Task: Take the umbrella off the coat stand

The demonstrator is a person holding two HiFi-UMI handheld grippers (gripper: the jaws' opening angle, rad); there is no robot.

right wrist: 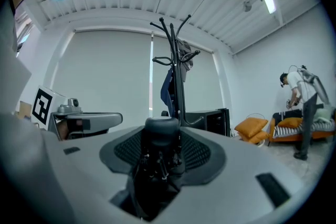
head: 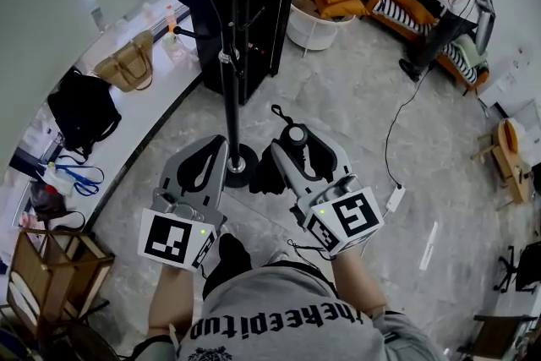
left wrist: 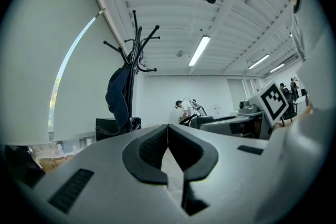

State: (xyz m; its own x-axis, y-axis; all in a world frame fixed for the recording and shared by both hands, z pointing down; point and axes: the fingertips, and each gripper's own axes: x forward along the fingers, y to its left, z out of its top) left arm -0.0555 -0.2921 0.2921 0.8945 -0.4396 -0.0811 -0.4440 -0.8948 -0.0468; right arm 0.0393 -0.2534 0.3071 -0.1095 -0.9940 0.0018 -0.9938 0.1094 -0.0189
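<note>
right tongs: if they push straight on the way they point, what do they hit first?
Most likely the coat stand: its pole stands almost dead ahead of the right tongs, which are shut on the folded umbrella. How near it is I can't tell.

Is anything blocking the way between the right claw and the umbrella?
Nothing visible does. The folded black umbrella is already clamped between the jaws of the right gripper. It is off the hooks of the coat stand, whose pole rises beside it.

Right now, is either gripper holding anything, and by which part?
The right gripper is shut on the folded black umbrella, clamped just below its round knob end, apparently the handle. The left gripper is shut and empty.
</note>
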